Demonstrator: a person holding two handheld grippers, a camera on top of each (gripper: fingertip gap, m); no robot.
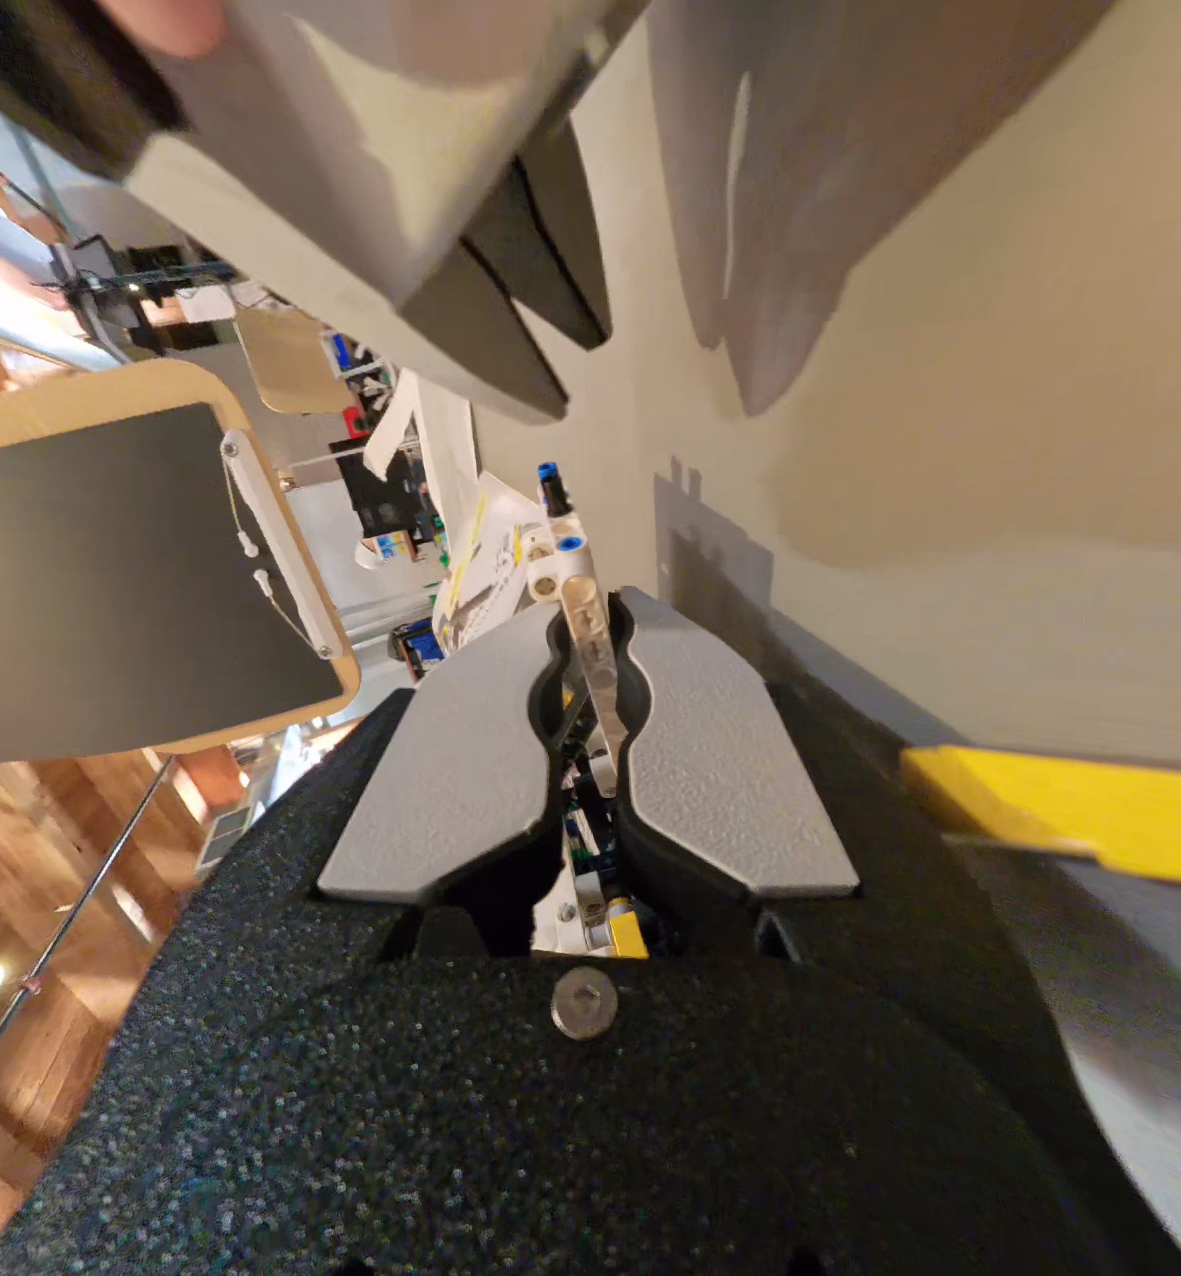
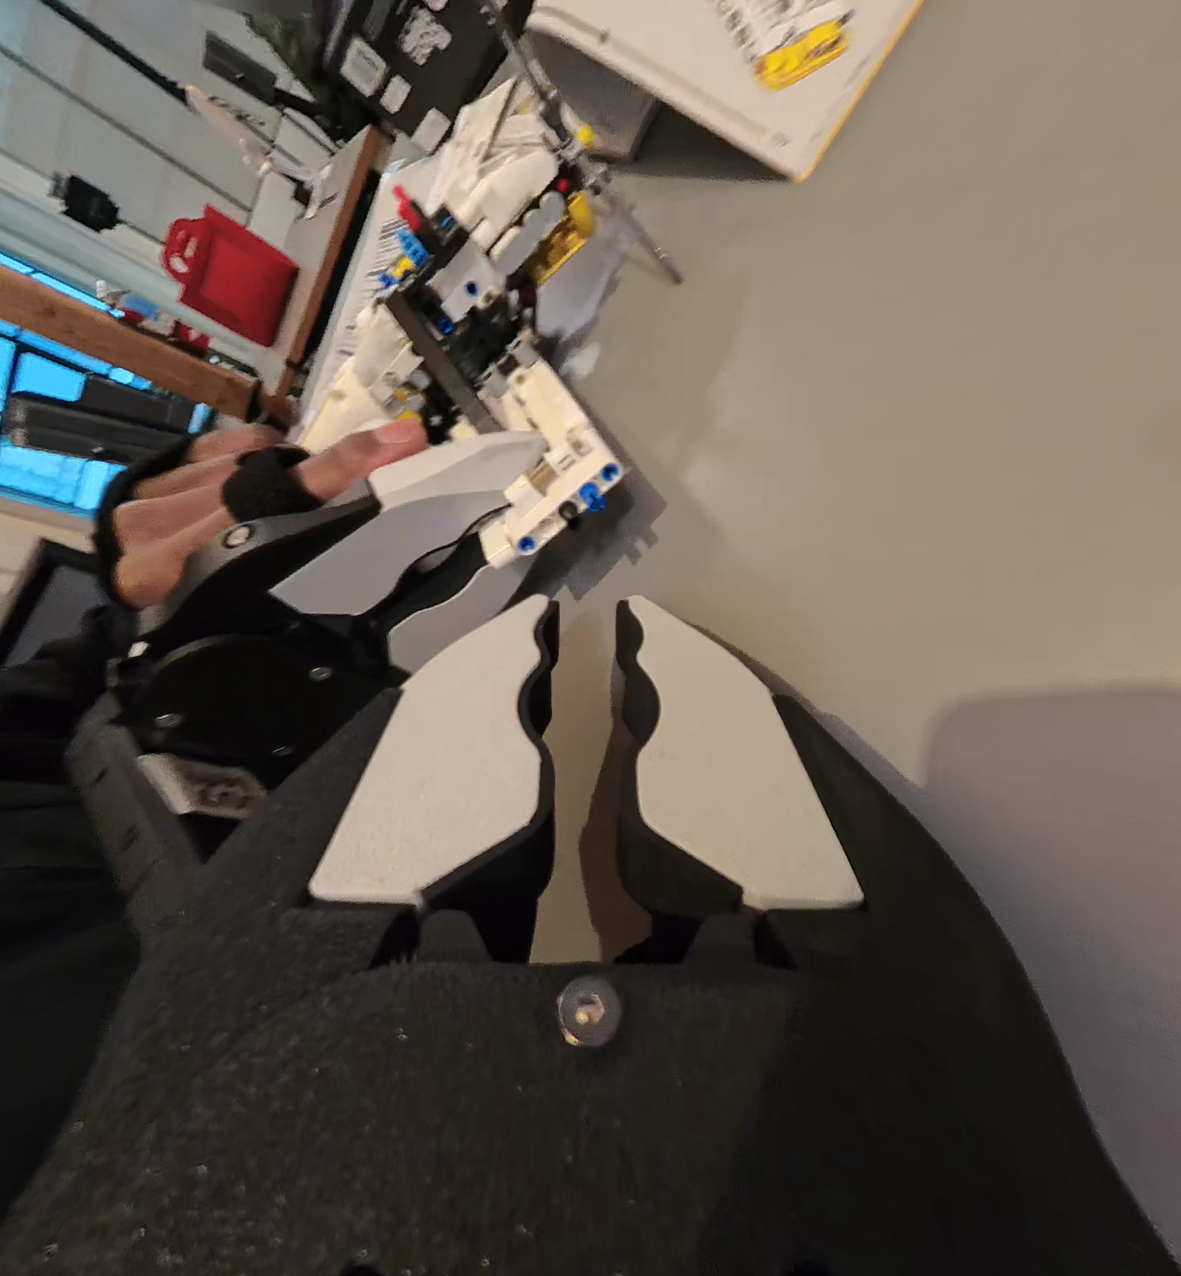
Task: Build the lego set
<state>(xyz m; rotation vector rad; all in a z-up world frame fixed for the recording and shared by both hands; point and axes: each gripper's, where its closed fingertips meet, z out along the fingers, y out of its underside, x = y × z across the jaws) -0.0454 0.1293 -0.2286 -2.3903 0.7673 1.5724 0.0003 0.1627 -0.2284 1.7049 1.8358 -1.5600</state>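
Your left gripper (image 1: 584, 614) was clamped on a white brick assembly (image 1: 563, 552), held above the grey table (image 1: 988, 414). Your right gripper (image 2: 586, 614) was slightly open, empty, just beside it. Bigger brick build (image 2: 463, 331) sat behind, unfinished.

My left gripper (image 1: 587, 663) is nearly closed, its two grey fingers (image 1: 477, 746) clamped on a white toy-brick assembly (image 1: 563, 552). My left hand (image 2: 180, 511), in a black fingerless glove, wraps its handle. My right gripper (image 2: 587, 663) has a narrow gap between its fingers (image 2: 712, 752), nothing in it.
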